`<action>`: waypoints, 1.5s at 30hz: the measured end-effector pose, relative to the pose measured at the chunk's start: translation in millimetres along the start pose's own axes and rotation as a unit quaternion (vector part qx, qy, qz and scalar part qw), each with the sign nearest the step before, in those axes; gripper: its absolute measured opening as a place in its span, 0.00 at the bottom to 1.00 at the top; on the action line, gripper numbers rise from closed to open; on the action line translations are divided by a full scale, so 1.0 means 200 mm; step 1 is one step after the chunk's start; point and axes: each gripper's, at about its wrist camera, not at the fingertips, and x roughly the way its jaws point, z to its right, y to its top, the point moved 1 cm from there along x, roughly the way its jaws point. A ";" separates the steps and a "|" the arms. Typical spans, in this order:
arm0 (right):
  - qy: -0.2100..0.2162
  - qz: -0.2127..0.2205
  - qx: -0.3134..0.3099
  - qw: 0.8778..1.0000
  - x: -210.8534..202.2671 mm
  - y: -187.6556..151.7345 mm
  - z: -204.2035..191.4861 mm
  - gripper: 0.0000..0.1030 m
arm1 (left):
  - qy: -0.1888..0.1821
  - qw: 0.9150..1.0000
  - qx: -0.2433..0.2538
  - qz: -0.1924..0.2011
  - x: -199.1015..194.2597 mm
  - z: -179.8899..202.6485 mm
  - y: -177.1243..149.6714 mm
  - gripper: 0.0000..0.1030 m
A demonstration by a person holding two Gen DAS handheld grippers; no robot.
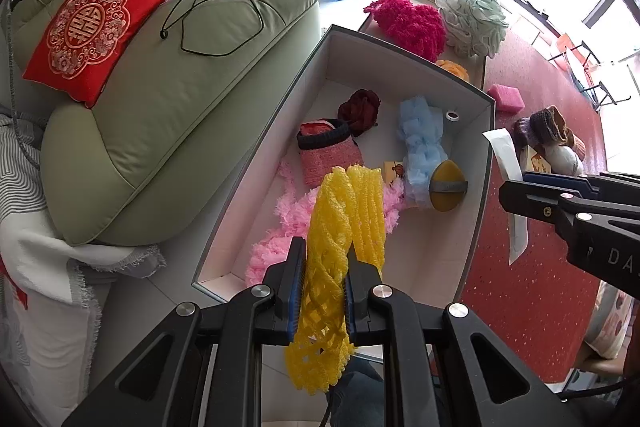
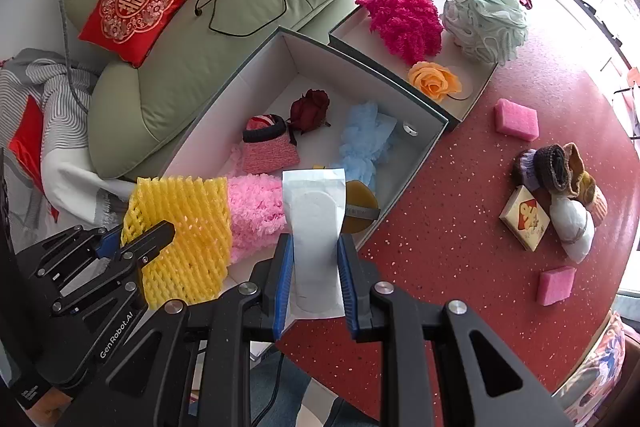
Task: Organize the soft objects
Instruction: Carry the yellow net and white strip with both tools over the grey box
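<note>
**Foam net and flat packet both held over the box**

The left gripper (image 1: 323, 269) has its jaws closed narrowly on a yellow foam net (image 1: 344, 227), pinched near its middle so both ends flop free; it hangs above the near end of the open box (image 1: 474, 163). The net looks very light, springy and easily crushed, so a mid-body pinch suits it and a gentle squeeze should do. The right gripper (image 2: 314, 281) holds a white packet (image 2: 316, 227) between moderately spread jaws, over the box's near right edge. Thin and smooth, the packet may slip; gripping across its width seems safest
</note>
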 end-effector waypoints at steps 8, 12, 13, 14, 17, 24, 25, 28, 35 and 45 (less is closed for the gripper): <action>0.002 -0.009 -0.008 1.000 0.04 0.04 -0.02 0.24 | 0.000 1.000 0.002 -0.008 0.04 0.01 0.02 0.18; 0.002 -0.010 -0.012 1.000 0.05 0.06 -0.03 0.24 | 0.000 1.000 0.003 -0.011 0.06 0.02 0.03 0.18; 0.001 -0.011 -0.013 1.000 0.06 0.07 -0.04 0.24 | -0.001 1.000 0.004 -0.012 0.07 0.02 0.03 0.18; 0.001 -0.011 -0.014 1.000 0.06 0.08 -0.04 0.24 | -0.001 1.000 0.004 -0.013 0.07 0.02 0.03 0.18; 0.001 -0.011 -0.018 1.000 0.07 0.09 -0.06 0.24 | -0.001 1.000 0.006 -0.015 0.08 0.03 0.04 0.18; -0.001 -0.016 -0.020 1.000 0.09 0.11 -0.06 0.24 | -0.003 1.000 0.007 -0.020 0.11 0.03 0.06 0.18; -0.002 -0.017 -0.020 1.000 0.10 0.11 -0.05 0.24 | -0.003 1.000 0.007 -0.021 0.11 0.04 0.06 0.18; -0.002 -0.019 -0.018 1.000 0.11 0.12 -0.05 0.24 | -0.003 1.000 0.009 -0.024 0.13 0.05 0.07 0.18; -0.003 -0.020 -0.013 1.000 0.12 0.14 -0.03 0.24 | -0.002 0.999 0.017 -0.027 0.15 0.07 0.09 0.18; -0.005 -0.025 -0.010 1.000 0.15 0.16 -0.01 0.24 | 0.000 0.999 0.018 -0.036 0.19 0.10 0.11 0.18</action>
